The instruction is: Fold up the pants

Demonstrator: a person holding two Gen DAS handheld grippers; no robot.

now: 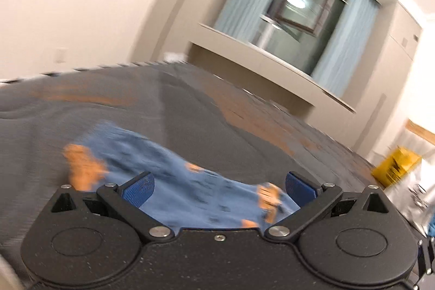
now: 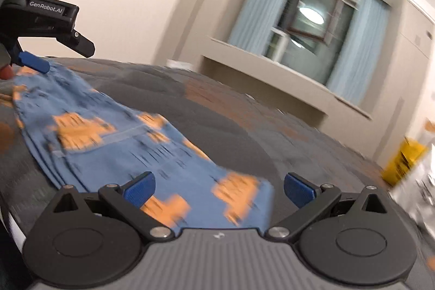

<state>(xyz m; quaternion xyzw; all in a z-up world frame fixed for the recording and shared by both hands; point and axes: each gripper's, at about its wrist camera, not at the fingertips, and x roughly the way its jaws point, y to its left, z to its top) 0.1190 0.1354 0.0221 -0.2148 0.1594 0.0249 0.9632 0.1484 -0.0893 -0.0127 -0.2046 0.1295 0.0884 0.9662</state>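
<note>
Blue pants with orange patches [image 2: 114, 135] lie folded in layers on a dark grey bed cover [image 2: 244, 132]. My right gripper [image 2: 218, 188] is open, its blue pads wide apart just above the near end of the pants. My left gripper [image 1: 218, 188] is open too, over the pants' other end [image 1: 174, 181]. In the right wrist view the left gripper [image 2: 35, 61] shows at the far left, a blue fingertip at the pants' far end. Both views are motion-blurred.
The grey cover with orange marks [image 1: 244, 121] spreads behind the pants. A beige wall with a curtained window [image 2: 307, 31] stands beyond. A yellow box [image 2: 402, 162] and shiny packaging [image 1: 413, 195] sit at the right edge.
</note>
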